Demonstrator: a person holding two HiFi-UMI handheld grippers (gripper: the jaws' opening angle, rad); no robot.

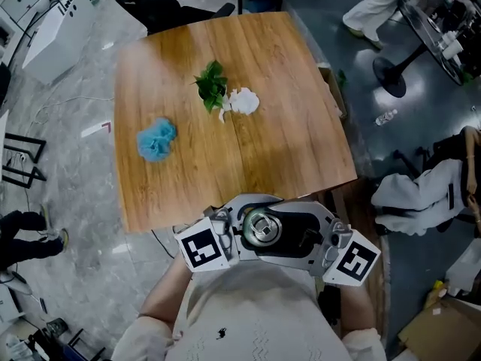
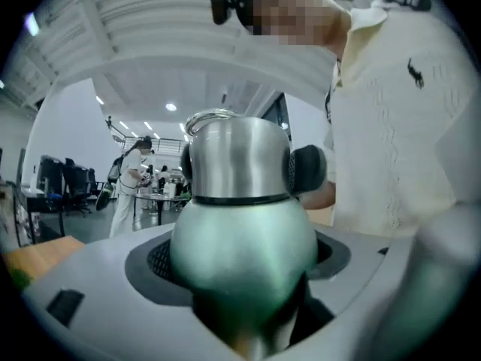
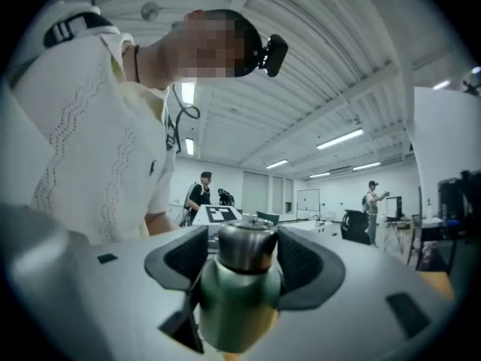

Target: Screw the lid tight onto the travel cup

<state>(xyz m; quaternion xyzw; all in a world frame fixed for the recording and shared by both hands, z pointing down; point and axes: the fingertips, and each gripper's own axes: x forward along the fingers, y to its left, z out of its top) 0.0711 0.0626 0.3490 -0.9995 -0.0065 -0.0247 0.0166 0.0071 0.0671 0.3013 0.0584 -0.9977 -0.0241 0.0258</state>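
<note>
Travel cup point(image 2: 244, 239) | left gripper point(image 2: 240, 307) clamps green body | right gripper point(image 3: 242, 265) clamps steel lid point(image 3: 244, 245) — head view shows only its top

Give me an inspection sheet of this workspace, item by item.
Surface: wooden table, only clutter on it.
Job's things: green cup with steel lid on it, held by the person's chest, off the table.
Clutter: leafy sprig, white wad, blue puff.
Grippers: left claw shut on the cup's body; right claw shut on the lid.
Cables: thin white cable on the floor.
Surroundings: grey floor, bottle, white cloth, people standing.
</note>
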